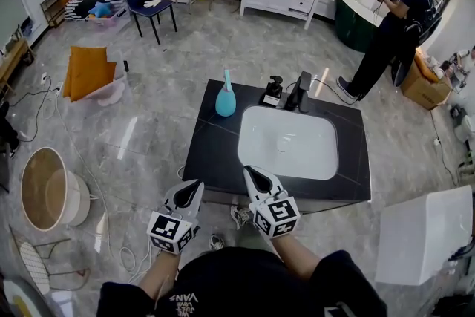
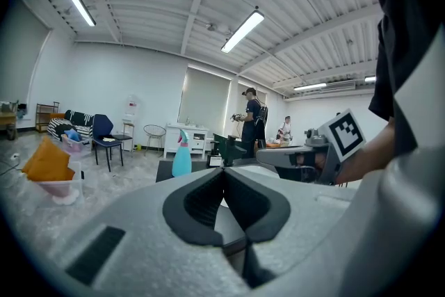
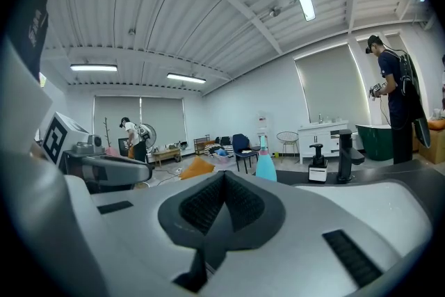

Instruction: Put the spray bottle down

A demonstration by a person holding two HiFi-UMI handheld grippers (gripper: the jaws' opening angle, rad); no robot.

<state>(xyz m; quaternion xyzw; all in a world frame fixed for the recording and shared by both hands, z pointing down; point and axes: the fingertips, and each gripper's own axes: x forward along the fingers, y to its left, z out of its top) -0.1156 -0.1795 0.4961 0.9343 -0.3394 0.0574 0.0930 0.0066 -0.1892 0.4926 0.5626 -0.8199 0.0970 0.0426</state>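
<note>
Spray bottle (image 1: 225,100) stands upright on counter (image 1: 215,152), eleven o'clock of basin (image 1: 289,141). Left gripper (image 1: 191,191) and right gripper (image 1: 254,176) both closed, empty, at six o'clock edge: bottle apparently set down already.

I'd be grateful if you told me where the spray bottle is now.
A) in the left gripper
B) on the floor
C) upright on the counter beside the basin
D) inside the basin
C: the spray bottle stands upright on the counter beside the basin, while the left gripper and right gripper are shut on nothing.
</note>
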